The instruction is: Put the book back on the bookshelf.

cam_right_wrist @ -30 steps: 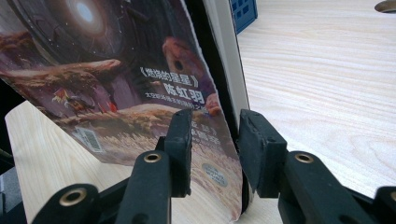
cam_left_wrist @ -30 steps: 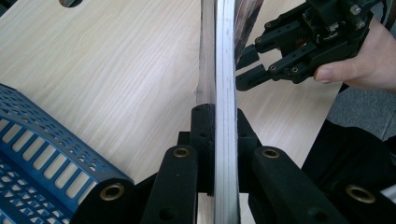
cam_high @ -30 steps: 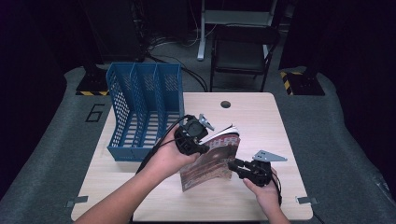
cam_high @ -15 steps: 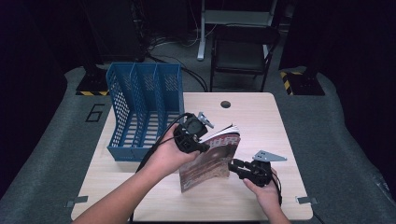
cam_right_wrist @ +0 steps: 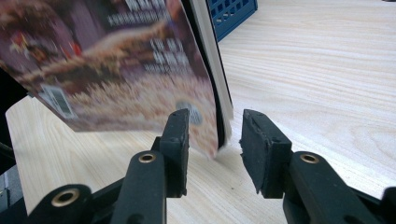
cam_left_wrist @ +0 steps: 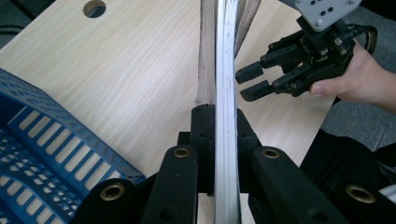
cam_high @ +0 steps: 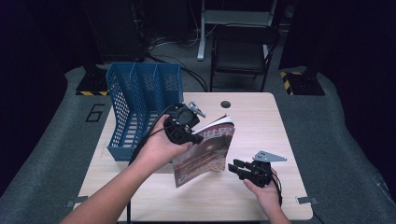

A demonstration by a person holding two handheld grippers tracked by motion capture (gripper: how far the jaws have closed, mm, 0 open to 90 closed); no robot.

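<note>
We see the left gripper, black and two-jawed and held in the person's left hand, clamped tight on the upper edge of a thin paperback magazine with a dark reddish-brown cover and white lettering. In the left gripper view the magazine's pale page edges run straight up between the two pressed pads. The magazine hangs tilted from this gripper, lifted off the light wooden table, and only its lower corner is close to the tabletop. To the magazine's right, the right gripper, held in the person's right hand, has its jaws partly open. In the right gripper view the magazine's lower corner sits between the two pads, which do not press on it. These jaws have just been opening a little. Beyond the left gripper, on its far side from the right one, a blue perforated plastic file rack with three compartments stands on the table.
</note>
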